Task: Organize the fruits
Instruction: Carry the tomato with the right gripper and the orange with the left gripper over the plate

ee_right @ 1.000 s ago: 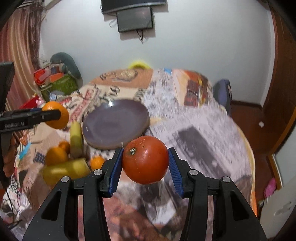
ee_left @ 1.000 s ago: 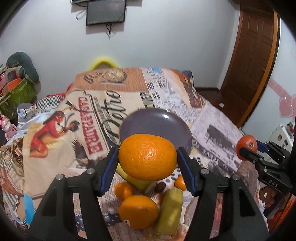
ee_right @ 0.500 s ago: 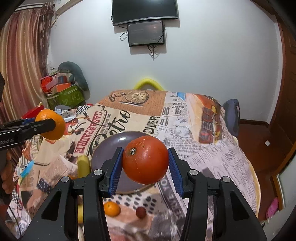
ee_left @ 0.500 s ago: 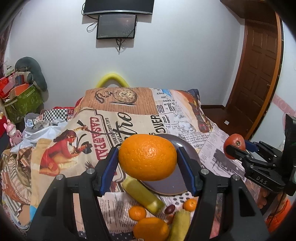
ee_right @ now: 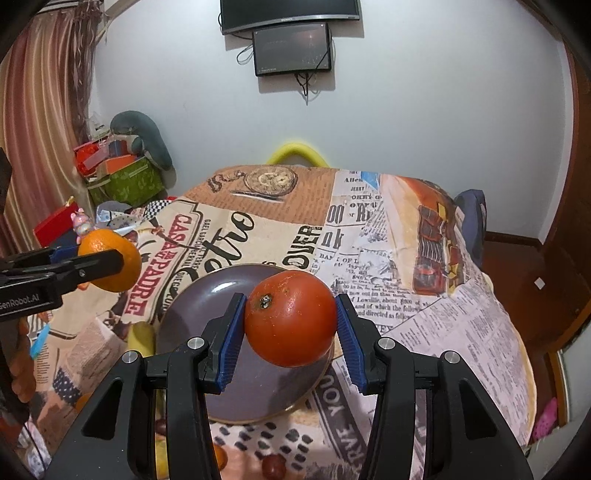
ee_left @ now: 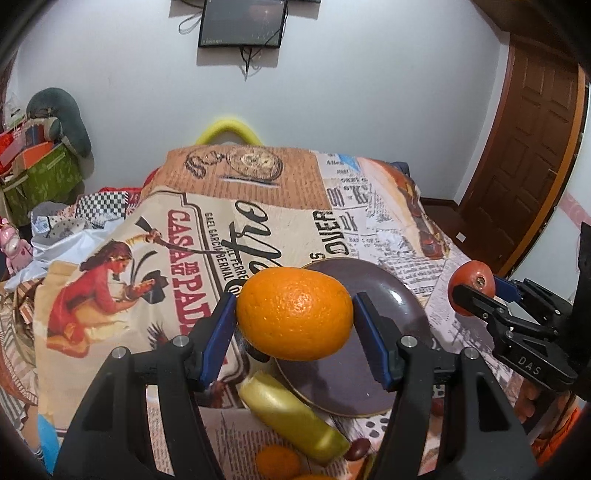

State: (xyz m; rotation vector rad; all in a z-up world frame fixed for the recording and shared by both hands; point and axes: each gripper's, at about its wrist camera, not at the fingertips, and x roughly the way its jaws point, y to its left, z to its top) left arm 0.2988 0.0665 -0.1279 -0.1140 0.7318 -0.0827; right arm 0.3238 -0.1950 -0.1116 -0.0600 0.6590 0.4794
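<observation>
**Both grippers loaded, plate waiting below**

The left gripper (ee_left: 294, 319) pinches a large orange (ee_left: 293, 313) between its blue pads, the fruit held by its two ends and hanging in the air. The right gripper (ee_right: 290, 325) is pressed the same way on a red tomato (ee_right: 290, 317), stem scar turned toward the camera. Each tool shows in the other's view, so the two stand on either side of the plate (ee_right: 192, 317), left gripper to the plate's left, right gripper to its right, both above it and clear of its surface.

The dark purple plate is bare. Judging from this, the step in hand is the carry: both fruits are lifted and placing is not yet done. The next move calls for lowering each fruit onto the plate and spreading the fingers only once it rests there, since both are round and could roll off the shallow rim.

Just at the plate's near-left edge lies a yellow-green fruit (ee_left: 291, 417), with a small orange (ee_left: 277, 461) and a dark red berry-like piece (ee_left: 356, 448) nearer the camera.

The plate sits on a printed newspaper-pattern cloth (ee_left: 122, 295). Beyond it are a white wall, a wall-mounted screen (ee_left: 242, 23), a wooden door (ee_left: 532, 155) to the right and a cluttered green box (ee_left: 40, 177) to the left.
</observation>
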